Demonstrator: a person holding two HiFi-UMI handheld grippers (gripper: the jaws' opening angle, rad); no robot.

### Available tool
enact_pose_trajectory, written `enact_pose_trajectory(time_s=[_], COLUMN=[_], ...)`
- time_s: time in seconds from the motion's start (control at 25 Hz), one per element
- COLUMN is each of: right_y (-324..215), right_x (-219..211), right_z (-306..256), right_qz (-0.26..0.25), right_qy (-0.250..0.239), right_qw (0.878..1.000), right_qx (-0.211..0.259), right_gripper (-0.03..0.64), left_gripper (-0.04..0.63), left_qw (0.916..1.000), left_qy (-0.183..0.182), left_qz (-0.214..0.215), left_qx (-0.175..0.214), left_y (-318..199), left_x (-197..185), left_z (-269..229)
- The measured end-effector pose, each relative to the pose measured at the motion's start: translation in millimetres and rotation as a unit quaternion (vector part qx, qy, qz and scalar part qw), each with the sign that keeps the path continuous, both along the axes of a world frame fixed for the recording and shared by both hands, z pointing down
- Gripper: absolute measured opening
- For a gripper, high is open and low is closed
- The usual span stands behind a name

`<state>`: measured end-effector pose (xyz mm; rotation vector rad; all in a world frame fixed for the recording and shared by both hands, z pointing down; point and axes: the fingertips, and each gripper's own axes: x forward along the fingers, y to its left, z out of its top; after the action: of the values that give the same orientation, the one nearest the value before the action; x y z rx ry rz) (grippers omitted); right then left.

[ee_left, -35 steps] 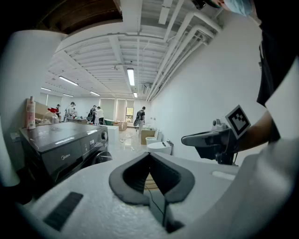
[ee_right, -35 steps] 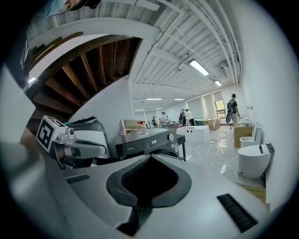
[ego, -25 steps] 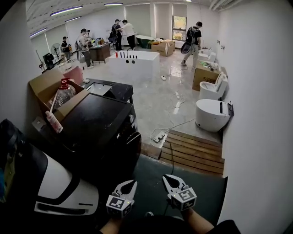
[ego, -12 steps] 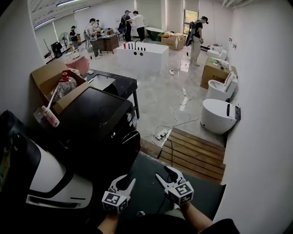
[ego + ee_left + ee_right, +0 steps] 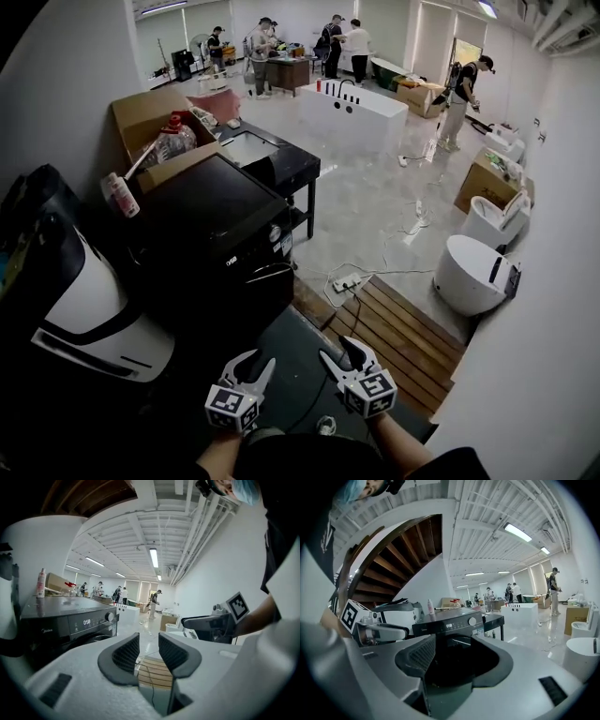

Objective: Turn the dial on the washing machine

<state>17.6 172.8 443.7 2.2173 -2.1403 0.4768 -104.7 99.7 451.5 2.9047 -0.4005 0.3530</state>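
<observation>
My left gripper [image 5: 258,362] and right gripper [image 5: 337,351], jaws just opening with nothing between them, sit lower centre; the dial [image 5: 276,236] lies well apart, up-left, nearer the left gripper, I judge.

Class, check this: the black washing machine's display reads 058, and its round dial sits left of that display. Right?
No: the dial sits right of the display, not left, as the left gripper view shows. The washing machine is black and reads 058.

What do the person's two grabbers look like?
The left gripper and right gripper are white, with curved, pointed jaws lined by dark ribbed pads. Each carries a cube of black-and-white square markers. The jaws have just been opening, nothing between them.
</observation>
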Motion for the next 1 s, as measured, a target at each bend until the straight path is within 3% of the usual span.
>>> enact_pose_trajectory(time_s=[0.24,0.44,1.0], right_y=[5.2,-19.0,-166.2], right_x=[30.8,51.7,106.4], right_z=[-2.3,3.2,16.8], right_qz=[-0.036,-0.048,-0.06], right_qy=[0.001,-0.006,0.012], right_qw=[0.999,0.999,0.998], right_qx=[0.001,-0.004,-0.018], right_gripper=[0.219,0.222,0.224], left_gripper=[0.138,0.141,0.143], left_qw=[0.9989,0.9969,0.9959], left_qy=[-0.01,-0.01,-0.016], left_qz=[-0.044,-0.075,-0.084], left_qx=[-0.016,-0.023,-0.03], left_y=[20.7,3.6,-138.6], left_x=[14.6,21.9,73.9], left_z=[11.5,12.8,16.8])
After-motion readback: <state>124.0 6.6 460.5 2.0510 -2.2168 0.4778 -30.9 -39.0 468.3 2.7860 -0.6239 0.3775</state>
